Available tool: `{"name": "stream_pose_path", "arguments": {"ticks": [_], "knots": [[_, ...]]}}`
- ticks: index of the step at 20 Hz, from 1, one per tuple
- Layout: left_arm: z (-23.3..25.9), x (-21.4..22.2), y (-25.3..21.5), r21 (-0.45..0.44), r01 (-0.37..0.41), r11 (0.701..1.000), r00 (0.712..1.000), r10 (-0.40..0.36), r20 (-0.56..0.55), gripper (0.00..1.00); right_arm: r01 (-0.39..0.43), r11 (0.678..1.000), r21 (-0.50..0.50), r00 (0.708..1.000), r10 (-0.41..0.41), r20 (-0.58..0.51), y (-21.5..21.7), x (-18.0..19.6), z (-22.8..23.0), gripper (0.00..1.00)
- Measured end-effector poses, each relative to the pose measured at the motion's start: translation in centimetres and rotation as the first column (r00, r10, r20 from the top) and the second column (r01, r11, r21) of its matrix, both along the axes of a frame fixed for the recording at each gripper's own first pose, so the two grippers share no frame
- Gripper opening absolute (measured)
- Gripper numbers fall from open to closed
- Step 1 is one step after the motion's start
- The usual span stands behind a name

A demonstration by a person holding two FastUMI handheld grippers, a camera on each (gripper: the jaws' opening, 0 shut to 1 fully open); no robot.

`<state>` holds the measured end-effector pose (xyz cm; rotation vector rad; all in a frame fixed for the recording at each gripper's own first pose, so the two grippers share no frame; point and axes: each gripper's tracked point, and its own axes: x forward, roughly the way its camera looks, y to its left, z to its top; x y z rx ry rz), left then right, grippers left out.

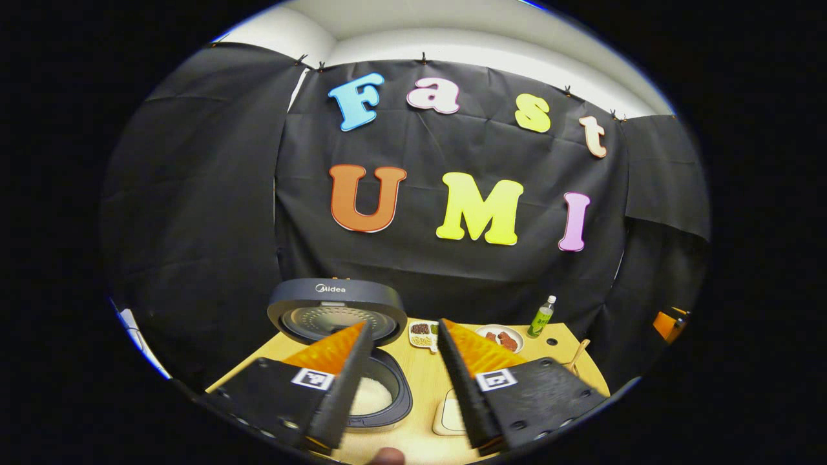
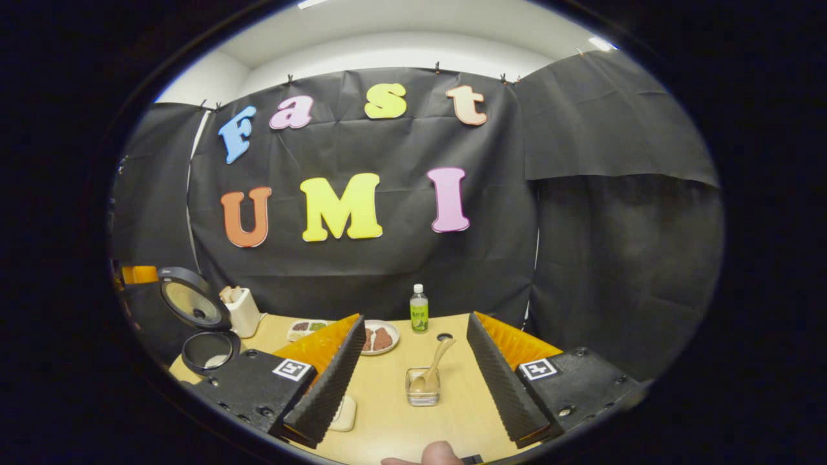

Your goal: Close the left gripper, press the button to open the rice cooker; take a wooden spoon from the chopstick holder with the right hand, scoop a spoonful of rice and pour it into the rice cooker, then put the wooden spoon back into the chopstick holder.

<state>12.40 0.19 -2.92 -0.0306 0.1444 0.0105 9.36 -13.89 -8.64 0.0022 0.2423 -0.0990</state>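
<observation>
- The rice cooker (image 1: pixel 352 361) stands on the wooden table (image 2: pixel 452 413) with its lid (image 1: pixel 337 312) swung up and white rice showing in the inner pot, so the button press looks done.
- The left gripper (image 1: pixel 404 381) hovers just in front of the cooker, jaws spread wide and gripping nothing.
- The right gripper (image 2: pixel 413 381) also has its jaws wide apart and empty, aimed at a small clear chopstick holder (image 2: pixel 423 386) on the table between its fingers.
- The wooden spoon (image 2: pixel 434 368) stands in that holder, bowl down, handle leaning up and to the right, away from the camera.
- Behind it sit a green bottle (image 2: pixel 419 309), a plate of food (image 2: pixel 380 337) and a divided dish (image 2: pixel 307 328); a white box (image 2: pixel 243 312) stands beside the cooker.
- With rice visible in the pot and the spoon in its holder, the task appears either at the spoon pick-up or already finished; the frames cannot settle which.
- If the pick-up is next, it calls for the right gripper to advance until the slanted handle lies between its fingers, then close on it without tipping the holder.
</observation>
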Motion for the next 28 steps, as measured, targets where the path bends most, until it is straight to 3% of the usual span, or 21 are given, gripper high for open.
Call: {"name": "stream_pose_path", "arguments": {"ticks": [2, 6, 7, 8, 12, 17, 23, 26, 28], "knots": [[0.6, -0.5, 0.1, 0.003, -0.012, 1.000, 1.000, 0.012, 0.020, 0.95, -0.011, 1.000, -0.004, 1.000, 0.011, -0.017, -0.1, 0.5, -0.8, 1.00], [1.4, -1.2, -0.7, 0.032, -0.013, 0.999, 0.999, 0.012, 0.048, 0.95, -0.040, 0.999, -0.002, 0.998, 0.040, -0.048, -0.2, 1.8, -2.3, 1.00], [1.4, -1.2, -1.0, 0.035, -0.009, 0.999, 0.999, 0.008, 0.049, 0.89, -0.044, 0.999, 0.001, 0.998, 0.044, -0.053, -0.3, 2.2, -2.7, 1.00], [1.5, -1.5, -1.5, 0.037, -0.002, 0.999, 0.999, 0.000, 0.049, 0.95, -0.046, 0.999, 0.002, 0.997, 0.046, -0.063, -0.5, 2.6, -3.4, 1.00], [2.4, -1.3, -2.5, 0.054, 0.018, 0.998, 0.998, -0.021, 0.062, 0.95, -0.074, 0.997, 0.015, 0.990, 0.076, -0.122, -1.0, 4.6, -7.0, 1.00], [3.4, -0.1, -3.1, 0.030, -0.018, 0.999, 0.996, 0.016, 0.086, 0.95, -0.077, 0.996, 0.047, 0.975, 0.085, -0.203, -2.9, 8.4, -12.4, 1.00], [2.9, 1.5, -4.7, 0.025, -0.066, 0.997, 0.996, 0.065, 0.065, 0.95, -0.049, 0.988, 0.145, 0.941, 0.094, -0.326, -5.6, 14.2, -20.7, 1.00], [2.4, 1.9, -5.2, 0.025, -0.110, 0.994, 0.993, 0.109, 0.048, 0.95, -0.036, 0.977, 0.208, 0.915, 0.116, -0.387, -6.0, 16.5, -25.0, 0.94], [1.8, 2.1, -5.6, 0.040, -0.122, 0.992, 0.992, 0.121, 0.026, 0.95, -0.018, 0.973, 0.231, 0.902, 0.116, -0.416, -6.4, 17.6, -27.0, 0.98]]}}
